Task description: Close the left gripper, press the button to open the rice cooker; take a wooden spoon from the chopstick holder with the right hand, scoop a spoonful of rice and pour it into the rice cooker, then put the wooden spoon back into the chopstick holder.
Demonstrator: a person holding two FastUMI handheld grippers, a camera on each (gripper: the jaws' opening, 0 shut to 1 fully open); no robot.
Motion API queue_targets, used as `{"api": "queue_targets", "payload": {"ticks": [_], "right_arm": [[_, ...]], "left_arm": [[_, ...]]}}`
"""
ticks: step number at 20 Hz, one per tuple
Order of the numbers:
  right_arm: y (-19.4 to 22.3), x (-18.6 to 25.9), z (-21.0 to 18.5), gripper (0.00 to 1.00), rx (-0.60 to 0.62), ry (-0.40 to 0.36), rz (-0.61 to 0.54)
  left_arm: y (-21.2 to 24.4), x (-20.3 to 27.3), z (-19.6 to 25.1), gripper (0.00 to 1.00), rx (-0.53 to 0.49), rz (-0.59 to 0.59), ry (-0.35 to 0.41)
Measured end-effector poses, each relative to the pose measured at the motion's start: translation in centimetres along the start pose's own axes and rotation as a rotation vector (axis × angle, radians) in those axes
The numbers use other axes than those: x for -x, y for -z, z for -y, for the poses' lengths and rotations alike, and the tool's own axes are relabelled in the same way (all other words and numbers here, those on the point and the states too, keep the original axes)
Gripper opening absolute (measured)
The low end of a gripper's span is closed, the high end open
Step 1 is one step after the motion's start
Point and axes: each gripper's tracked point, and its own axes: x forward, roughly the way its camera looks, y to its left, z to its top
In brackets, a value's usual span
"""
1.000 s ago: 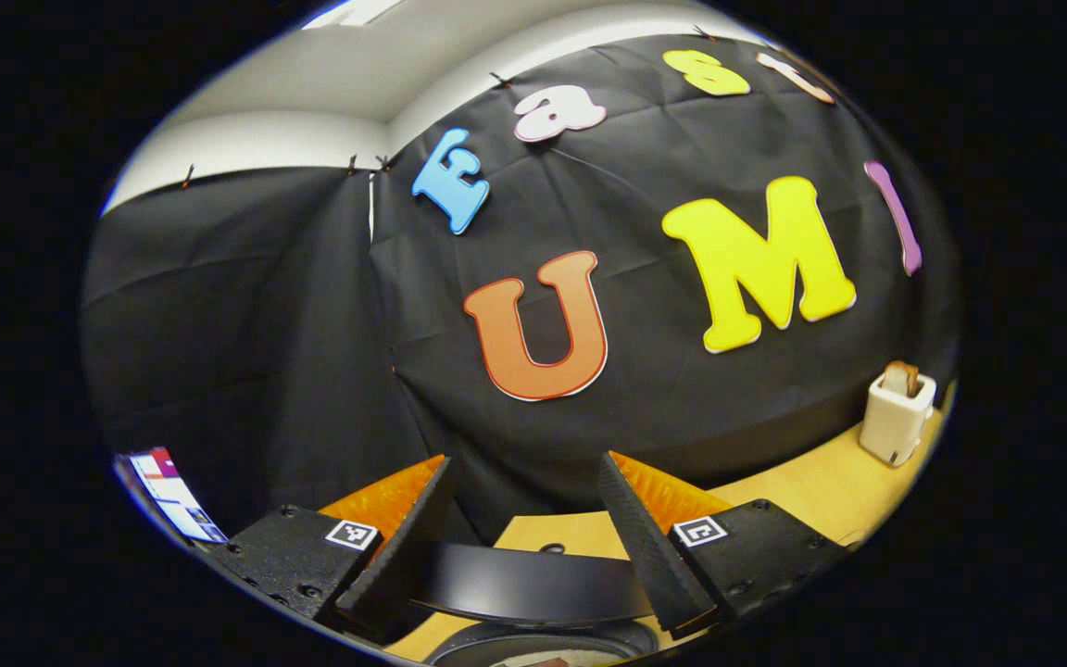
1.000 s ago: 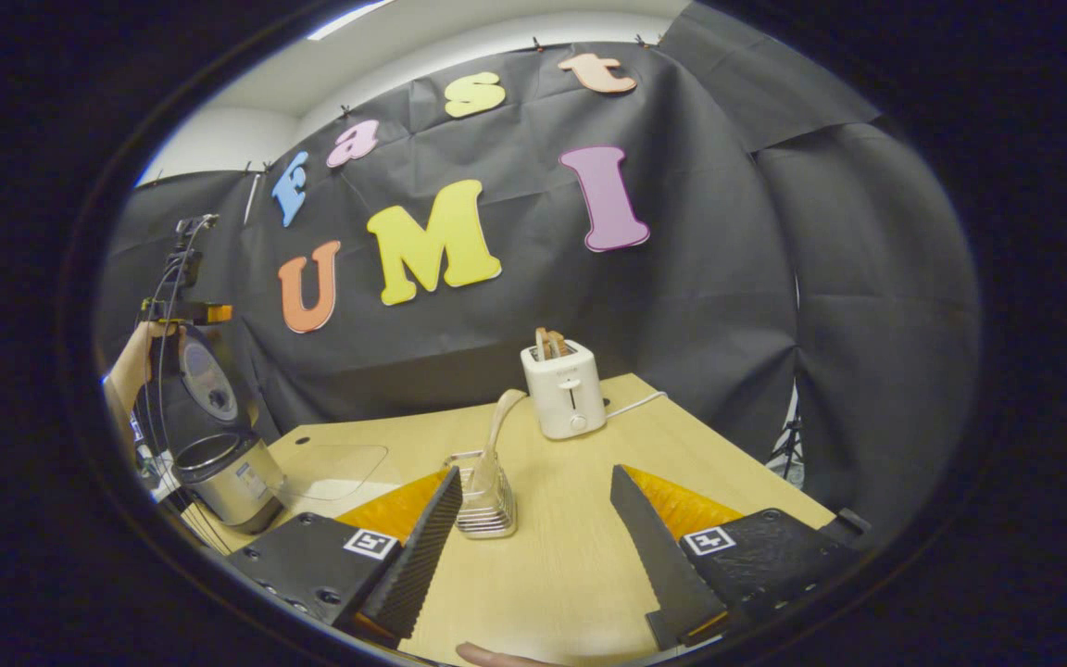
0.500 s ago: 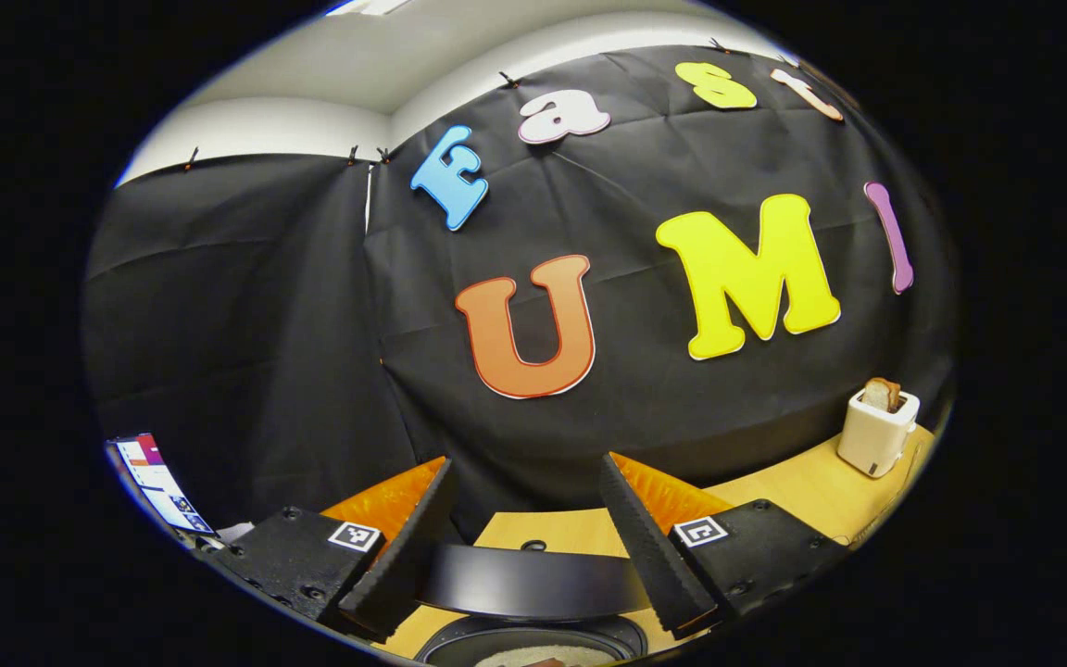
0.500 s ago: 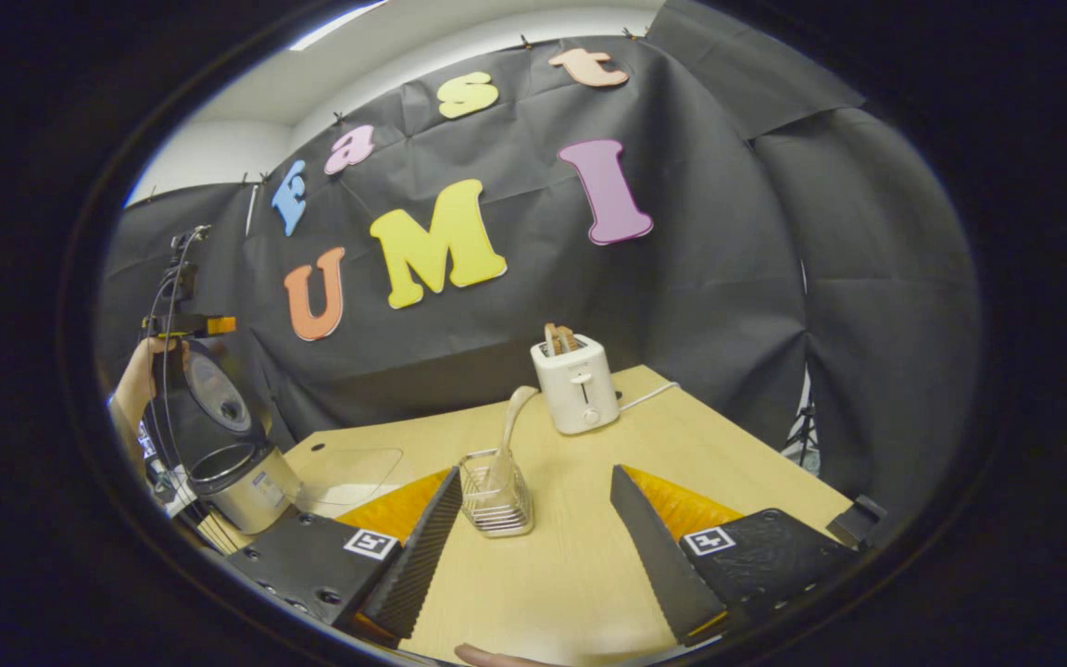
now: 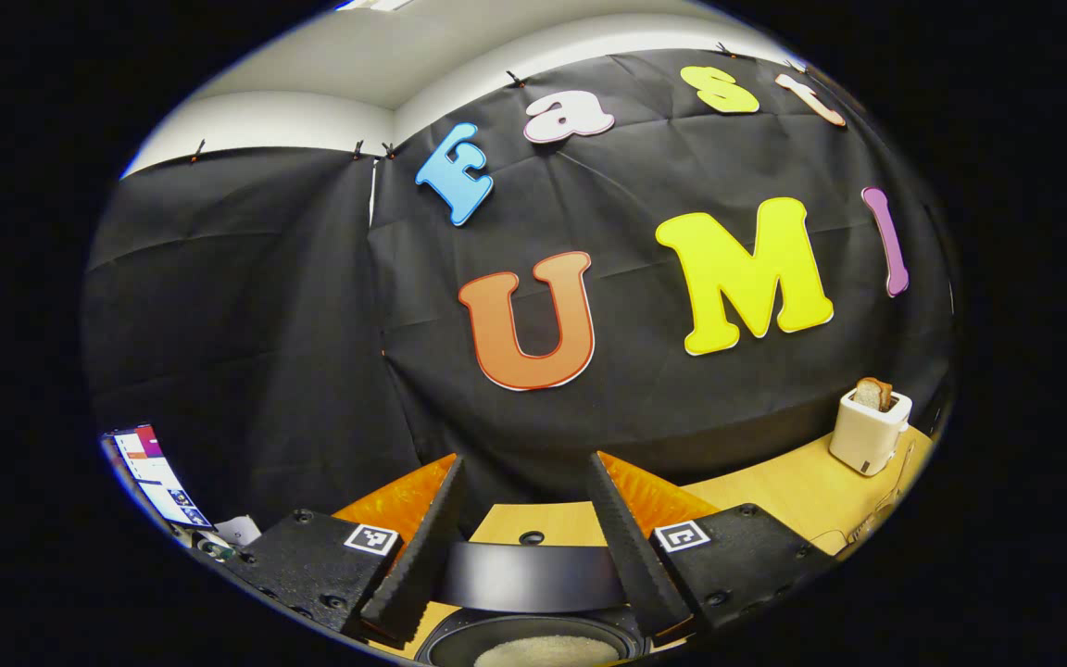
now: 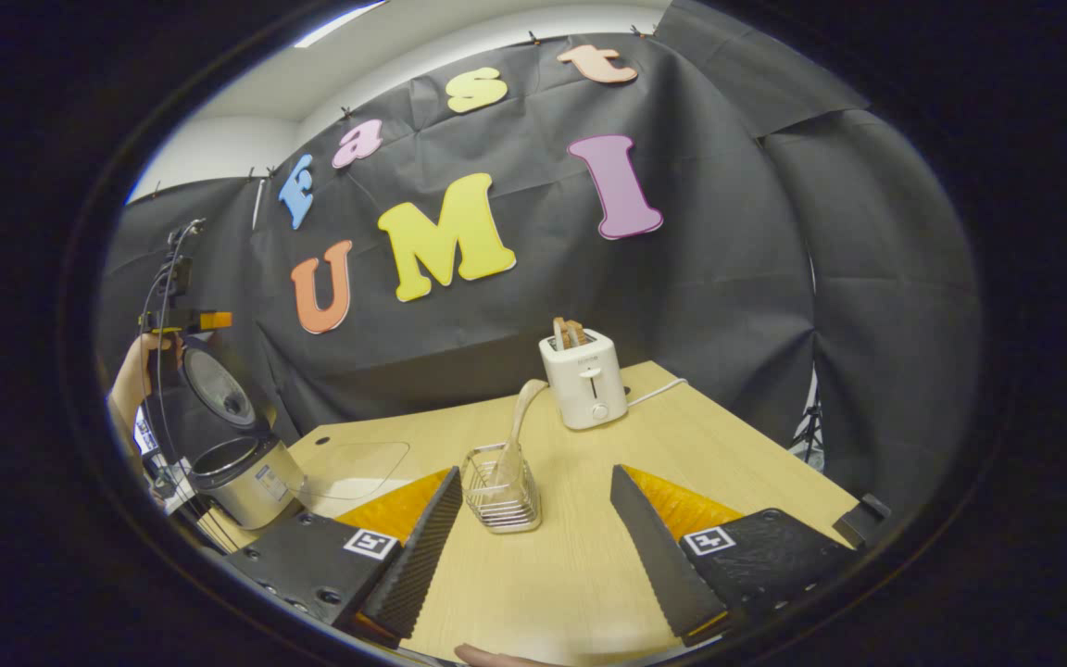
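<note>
The rice cooker stands at the table's left end with its lid raised. My left gripper, held by a hand, hovers at the lid's top edge. In the left gripper view that gripper is open, and the dark lid edge lies across the gap below its fingers. Under the lid, the pot holds something pale and grainy. My right gripper is open and empty above the table. Ahead of it, the wooden spoon stands in the wire chopstick holder.
A white toaster with bread in it stands at the table's far side with its cord running right; it is also in the left gripper view. A clear flat board lies near the cooker. A lit screen sits left.
The left gripper's fingers have come a little closer together and its view has dipped, showing more of the pot. The right gripper has shifted, bringing the holder nearer the centre of its gap.
</note>
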Motion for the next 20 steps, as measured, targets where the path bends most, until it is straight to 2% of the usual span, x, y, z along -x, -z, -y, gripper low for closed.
{"api": "queue_targets", "payload": {"ticks": [7, 8, 9, 10, 11, 12, 15, 20], "right_arm": [[0.4, 0.4, -1.1, 0.92, 0.019, -0.018, -0.003], [0.4, 0.5, -1.3, 0.92, 0.02, -0.021, -0.003], [0.6, 0.5, -1.5, 0.96, 0.022, -0.024, -0.005], [0.6, 0.5, -1.7, 0.96, 0.025, -0.025, -0.007], [0.9, 0.5, -1.8, 0.96, 0.03, -0.026, -0.012], [0.9, 0.5, -1.9, 0.92, 0.034, -0.03, -0.011], [0.9, 0.6, -2.2, 0.92, 0.041, -0.035, -0.008], [1.0, 0.5, -2.1, 0.92, 0.032, -0.031, -0.009]], "left_arm": [[3.3, 5.5, -0.1, 0.83, -0.059, -0.035, -0.037], [4.1, 6.4, -0.2, 0.83, -0.043, -0.04, -0.042], [4.8, 7.1, -0.2, 0.83, -0.024, -0.043, -0.043], [5.6, 8.1, 0.0, 0.77, -0.005, -0.049, -0.045], [6.2, 8.9, 0.2, 0.83, -0.003, -0.051, -0.04], [7.0, 9.3, 0.6, 0.83, -0.006, -0.06, -0.029], [10.0, 11.4, 0.9, 0.81, 0.028, -0.085, 0.001], [14.6, 13.7, 1.7, 0.83, 0.061, -0.151, 0.019]]}}
